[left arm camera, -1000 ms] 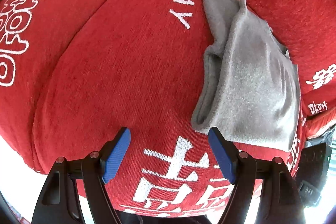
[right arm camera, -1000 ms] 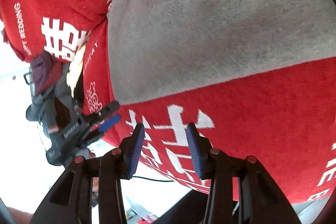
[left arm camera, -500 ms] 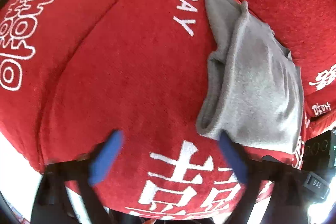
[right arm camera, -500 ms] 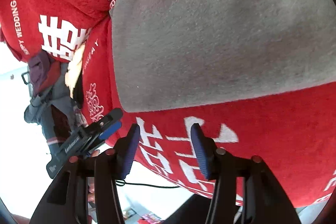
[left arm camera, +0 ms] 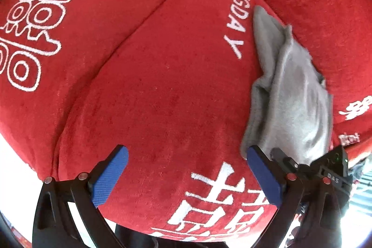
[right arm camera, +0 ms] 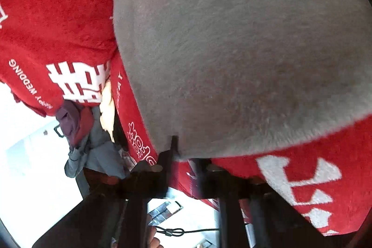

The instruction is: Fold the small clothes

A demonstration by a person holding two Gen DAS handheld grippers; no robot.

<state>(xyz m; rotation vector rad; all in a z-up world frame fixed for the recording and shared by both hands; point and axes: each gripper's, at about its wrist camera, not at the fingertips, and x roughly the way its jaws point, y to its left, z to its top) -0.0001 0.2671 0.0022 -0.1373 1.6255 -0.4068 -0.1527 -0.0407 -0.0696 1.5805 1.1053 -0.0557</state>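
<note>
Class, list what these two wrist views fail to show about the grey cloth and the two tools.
- Right tool: right wrist view is motion-blurred; its fingers press at the grey cloth edge, so open or shut cannot be told.
- Cloth's full shape: cut off by the frame top and right in that view.
- Cloth's near corner: left wrist view, hidden behind the open left tool.

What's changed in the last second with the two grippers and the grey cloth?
The right gripper moved forward to the near edge of the grey cloth and narrowed its jaws there; blur hides whether it grips. The left gripper has drifted closer to the cloth's corner. It stays open and empty, and the cloth stays folded on the red cushion.
</note>
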